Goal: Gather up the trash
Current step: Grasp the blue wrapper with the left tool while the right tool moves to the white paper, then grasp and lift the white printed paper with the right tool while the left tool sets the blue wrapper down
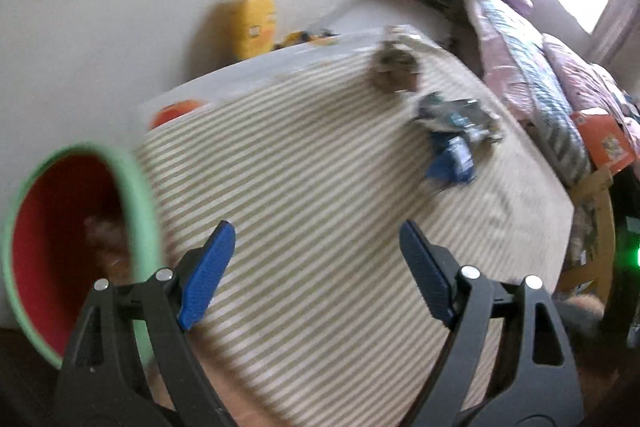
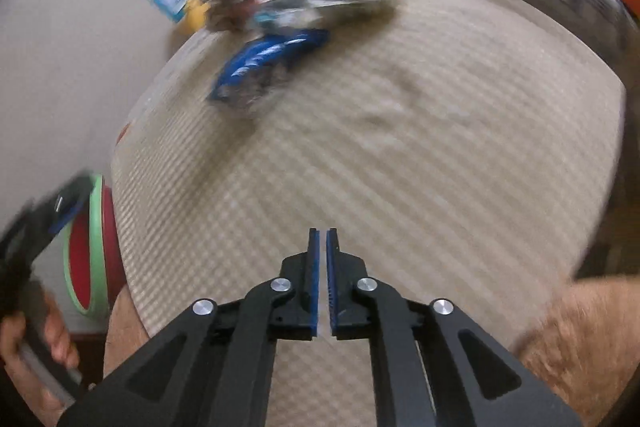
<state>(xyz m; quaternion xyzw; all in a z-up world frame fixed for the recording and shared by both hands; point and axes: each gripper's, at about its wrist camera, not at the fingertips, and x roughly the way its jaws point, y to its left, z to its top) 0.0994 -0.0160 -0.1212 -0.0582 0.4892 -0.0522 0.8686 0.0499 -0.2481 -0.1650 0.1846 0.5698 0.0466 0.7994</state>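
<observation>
Cloth (image 1: 320, 211) with thin beige and white stripes, soft and slightly rumpled, covers a broad surface. Near its far edge lies the trash: a crumpled blue wrapper (image 1: 454, 157), glossy foil, just beside a dark crinkled packet (image 1: 460, 117) with silver glints; a grey-brown wad (image 1: 394, 71) sits a little beyond them, closer to the far edge. All three are blurred, so their print cannot be read. The left gripper (image 1: 316, 267) hangs released over the near part of the cloth, its ribbed blue pads spread wide with nothing between them. Off the cloth's left edge stands a round bin (image 1: 76, 247), red inside with a pale green rim, and something pale lies in its bottom. The right gripper (image 2: 323, 247) is clenched and empty, its flat blue pads almost touching above the near edge of the cloth. In the right wrist view a hand (image 2: 36, 351) grips the left tool's black handle beside the bin
</observation>
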